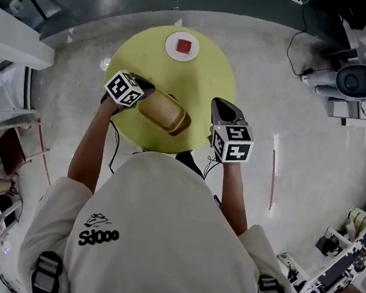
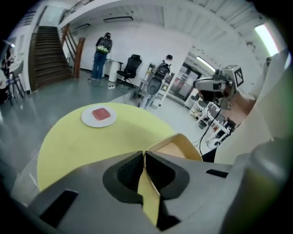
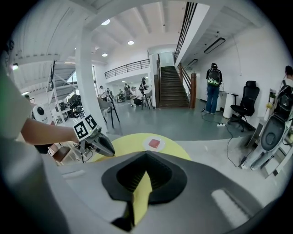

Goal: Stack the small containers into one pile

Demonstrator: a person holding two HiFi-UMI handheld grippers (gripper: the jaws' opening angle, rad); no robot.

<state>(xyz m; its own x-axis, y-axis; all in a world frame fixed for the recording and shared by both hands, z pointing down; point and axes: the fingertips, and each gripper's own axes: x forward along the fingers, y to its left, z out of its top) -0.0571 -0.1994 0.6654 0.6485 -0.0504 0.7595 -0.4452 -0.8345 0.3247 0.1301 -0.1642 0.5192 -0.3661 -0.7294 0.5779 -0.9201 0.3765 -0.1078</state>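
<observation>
Plate (image 1: 169, 47) with red block (image 1: 183, 45) sits beyond tan container (image 1: 163, 112) on yellow table (image 1: 205, 80).

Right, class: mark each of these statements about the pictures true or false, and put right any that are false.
1. The left gripper has its jaws shut on the wall of the tan container. True.
2. The right gripper also holds a container. False: its jaws are together with nothing between them.
3. A red block lies on the white plate. True.
4. The plate sits at the edge of the yellow table nearest the person. False: it is at the far side, away from both grippers.
5. The table top is square. False: it is round.
</observation>
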